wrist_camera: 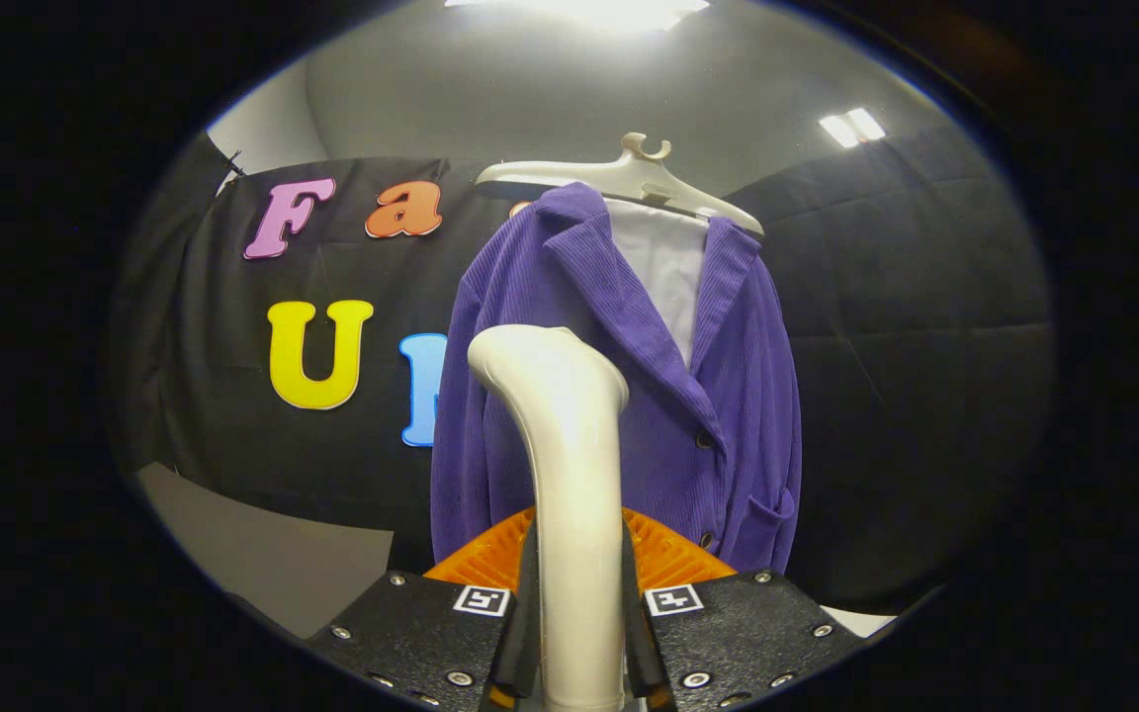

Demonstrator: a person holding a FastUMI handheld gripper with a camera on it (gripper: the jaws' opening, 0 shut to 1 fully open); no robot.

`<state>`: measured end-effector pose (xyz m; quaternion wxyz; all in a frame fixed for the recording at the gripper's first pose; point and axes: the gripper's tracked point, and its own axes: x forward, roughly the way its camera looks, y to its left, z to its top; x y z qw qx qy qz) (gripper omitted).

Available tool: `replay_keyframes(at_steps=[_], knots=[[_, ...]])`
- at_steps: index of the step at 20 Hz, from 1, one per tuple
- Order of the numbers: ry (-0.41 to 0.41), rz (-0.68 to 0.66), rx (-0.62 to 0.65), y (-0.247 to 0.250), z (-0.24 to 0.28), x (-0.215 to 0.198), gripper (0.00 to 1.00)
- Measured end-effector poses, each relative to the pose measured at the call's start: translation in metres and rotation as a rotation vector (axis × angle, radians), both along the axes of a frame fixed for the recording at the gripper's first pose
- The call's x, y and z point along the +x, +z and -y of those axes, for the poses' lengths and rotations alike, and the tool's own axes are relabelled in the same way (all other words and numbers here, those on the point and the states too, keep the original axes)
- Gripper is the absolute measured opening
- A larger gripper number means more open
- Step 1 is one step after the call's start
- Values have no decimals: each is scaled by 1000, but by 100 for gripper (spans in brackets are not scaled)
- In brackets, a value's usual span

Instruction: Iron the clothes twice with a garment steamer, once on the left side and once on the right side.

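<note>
A recording booth rather than a home: black cloth walls (925, 297) enclose the space behind a purple jacket (629, 396) on a white hanger (629, 178). Above the jacket, ceiling lights (851, 126) shine on plain grey walls (490, 89).

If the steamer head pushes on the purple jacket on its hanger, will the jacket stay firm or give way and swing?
The purple jacket is soft corduroy and hangs free, so it will probably yield and fold. It hangs from one hook on the white hanger, so it may swing or turn. The tool is shut on the garment steamer, whose smooth handle might slip.
</note>
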<state>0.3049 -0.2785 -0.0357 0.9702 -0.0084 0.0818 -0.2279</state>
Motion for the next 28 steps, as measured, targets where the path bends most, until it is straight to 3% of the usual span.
replay_keyframes(at_steps=[11, 28], knots=[[15, -131, 69, -104, 4, -41, 35], [-34, -369, 212, -275, 6, -86, 35]])
